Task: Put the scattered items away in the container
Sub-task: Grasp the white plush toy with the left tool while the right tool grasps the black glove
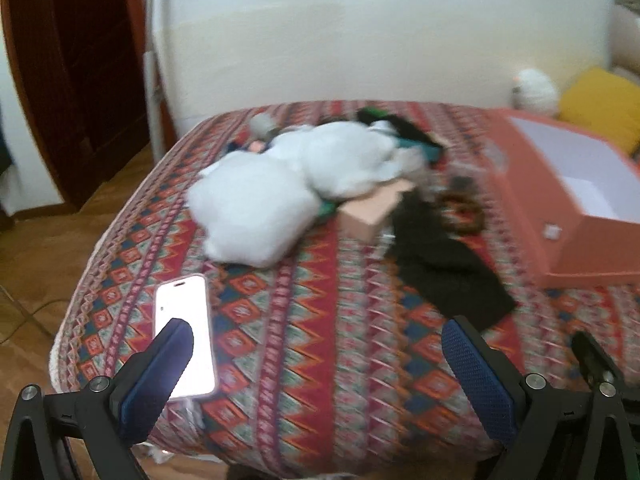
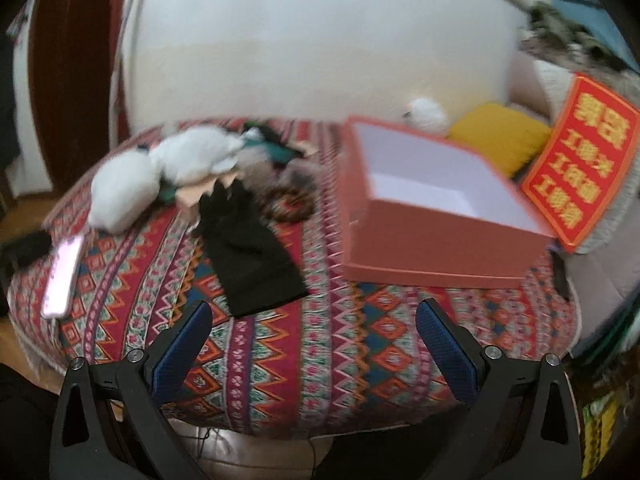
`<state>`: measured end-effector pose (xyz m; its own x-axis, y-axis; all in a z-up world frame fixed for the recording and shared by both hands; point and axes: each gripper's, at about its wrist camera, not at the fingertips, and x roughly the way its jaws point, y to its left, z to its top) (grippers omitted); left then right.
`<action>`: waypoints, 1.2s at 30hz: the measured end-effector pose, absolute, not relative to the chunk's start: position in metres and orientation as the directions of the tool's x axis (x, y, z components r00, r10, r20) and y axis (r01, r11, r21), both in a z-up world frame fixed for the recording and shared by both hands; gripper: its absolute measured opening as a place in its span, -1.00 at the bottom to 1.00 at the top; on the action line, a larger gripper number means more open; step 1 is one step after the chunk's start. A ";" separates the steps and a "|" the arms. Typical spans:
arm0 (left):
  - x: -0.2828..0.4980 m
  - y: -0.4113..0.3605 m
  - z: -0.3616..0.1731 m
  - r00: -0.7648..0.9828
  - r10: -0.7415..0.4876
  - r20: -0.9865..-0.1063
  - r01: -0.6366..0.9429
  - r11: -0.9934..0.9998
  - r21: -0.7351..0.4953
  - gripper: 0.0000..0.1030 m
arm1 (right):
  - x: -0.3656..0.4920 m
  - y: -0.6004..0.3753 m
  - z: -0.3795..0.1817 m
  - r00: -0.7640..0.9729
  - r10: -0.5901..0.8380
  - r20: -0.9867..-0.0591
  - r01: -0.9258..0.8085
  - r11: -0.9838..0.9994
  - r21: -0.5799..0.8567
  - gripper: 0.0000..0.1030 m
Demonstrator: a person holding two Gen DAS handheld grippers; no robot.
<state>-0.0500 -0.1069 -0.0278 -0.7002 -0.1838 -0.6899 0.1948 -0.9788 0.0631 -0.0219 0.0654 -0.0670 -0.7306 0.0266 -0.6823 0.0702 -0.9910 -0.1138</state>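
An open salmon-pink box with a white inside stands on the right of a patterned cloth. A black glove lies flat left of it. Behind the glove are a brown patterned scrunchie, a small tan box, white fluffy items and dark green cloth. A phone with a lit screen lies at the near left. My left gripper and right gripper both hover open over the near cloth, holding nothing.
The patterned cloth covers a rounded surface that drops off to wooden floor on the left. A yellow cushion, a white round object and a red sign with gold characters sit behind and right of the box. A dark wooden door stands at left.
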 end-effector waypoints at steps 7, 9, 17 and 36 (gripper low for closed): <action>-0.137 -0.151 -0.062 -0.638 -0.263 -0.724 0.257 -0.959 0.122 0.98 | -0.102 0.027 -0.128 -0.654 0.001 -0.757 0.163 -0.976 -0.142 0.99; -0.164 -0.156 -0.074 -0.621 -0.274 -0.734 0.260 -0.956 0.137 0.98 | -0.127 0.019 -0.145 -0.635 0.016 -0.773 0.174 -0.971 -0.163 0.99; -0.241 -0.149 -0.129 -0.564 -0.412 -0.715 0.213 -0.910 0.357 0.98 | -0.192 -0.002 -0.187 -0.604 0.061 -0.794 0.211 -0.949 -0.234 0.99; -0.309 -0.166 -0.200 -0.509 -0.706 -0.493 0.023 -0.583 0.812 0.92 | -0.235 0.004 -0.197 -0.614 -0.147 -0.775 0.280 -0.959 -0.039 0.22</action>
